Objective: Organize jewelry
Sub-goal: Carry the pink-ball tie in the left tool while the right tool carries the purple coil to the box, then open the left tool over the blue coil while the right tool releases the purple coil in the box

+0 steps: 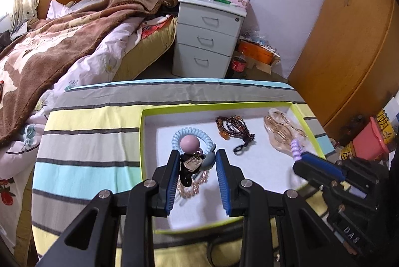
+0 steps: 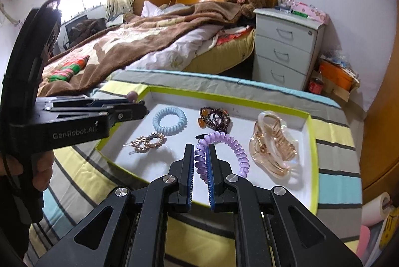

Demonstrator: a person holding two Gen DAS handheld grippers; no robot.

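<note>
Right claw clamps the purple coil tie over the white tray. Left claw grips a pink-ball hair tie above the tray. We should lower each into bare tray floor, then release.

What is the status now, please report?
Right tool shut on purple coil hair tie. Left tool holding pink-ball hair accessory above white tray. Nothing in the way.
</note>
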